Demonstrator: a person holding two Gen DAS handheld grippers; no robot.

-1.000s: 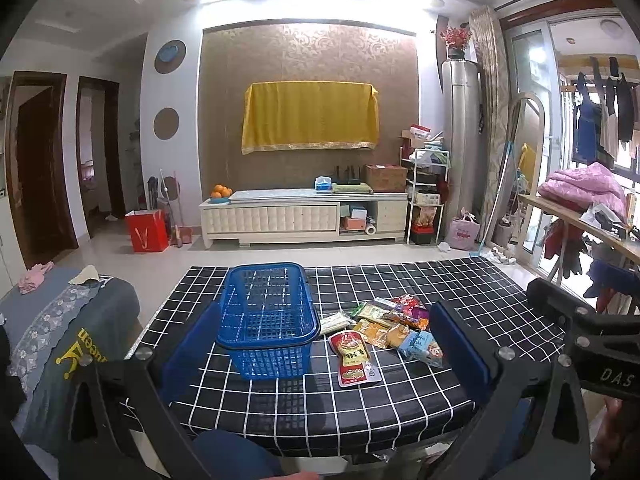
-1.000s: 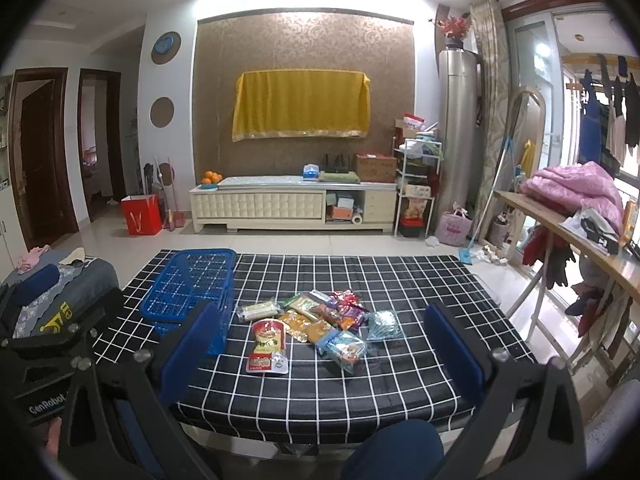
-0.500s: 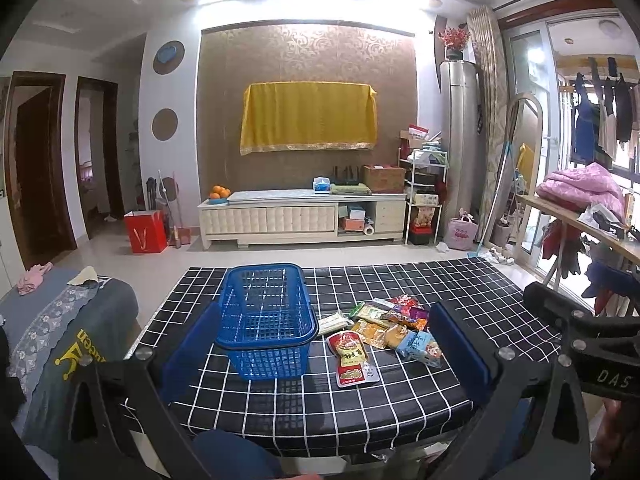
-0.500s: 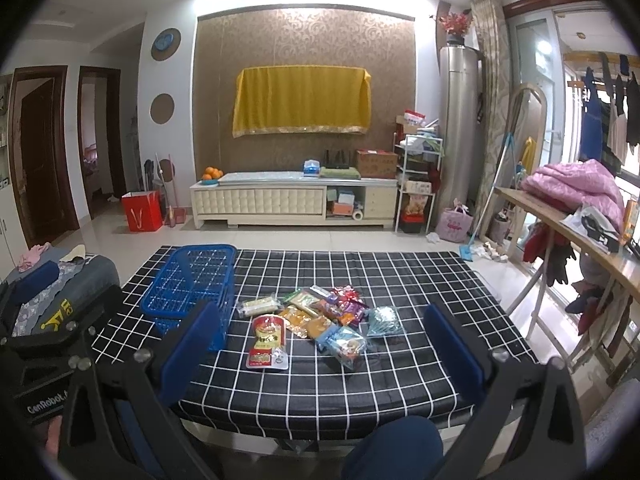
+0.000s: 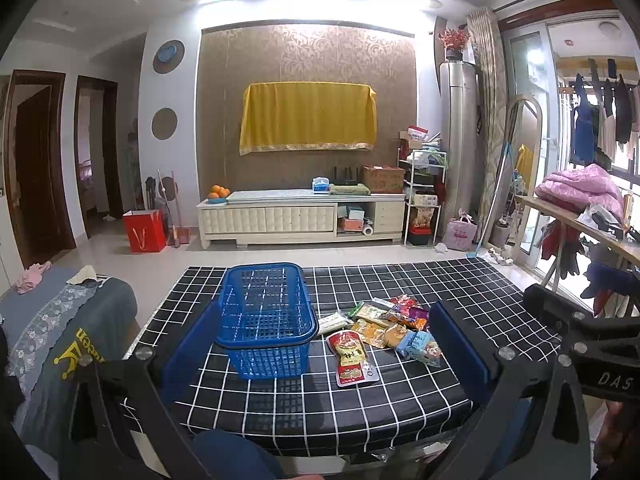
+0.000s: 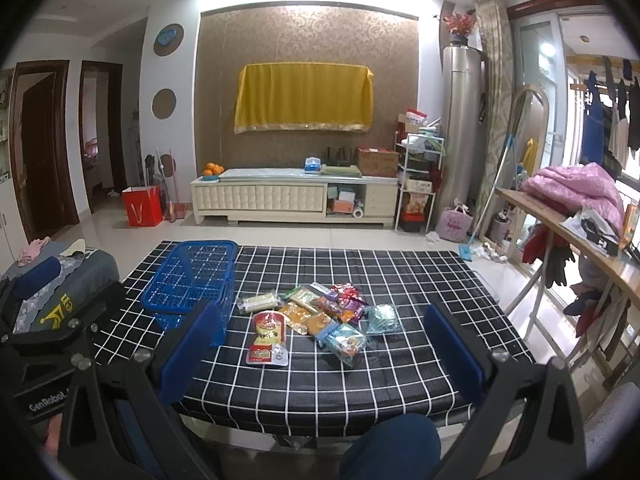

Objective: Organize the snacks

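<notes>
An empty blue mesh basket point(image 5: 266, 320) point(image 6: 192, 280) stands on the left of a table with a black checked cloth point(image 5: 460, 288) point(image 6: 420, 280). To its right lies a pile of several snack packets point(image 5: 392, 324) point(image 6: 320, 312); a red packet point(image 5: 350, 356) point(image 6: 268, 336) is the nearest one. My left gripper point(image 5: 328, 348) hangs open over the table's near edge, facing the basket and the pile, nothing between its blue pads. Further right, my right gripper point(image 6: 320, 352) is open and empty too, facing the pile.
A grey sofa arm point(image 5: 52, 328) lies left of the table. A wooden side table point(image 6: 560, 220) piled with pink bedding and clothes stands to the right. A white TV cabinet point(image 5: 300, 216) and a red bag point(image 5: 144, 230) are across the tiled floor. A person's knee point(image 6: 392, 448) shows below.
Both views have shifted only slightly; the basket and the snacks lie as before, and both grippers stay open.
</notes>
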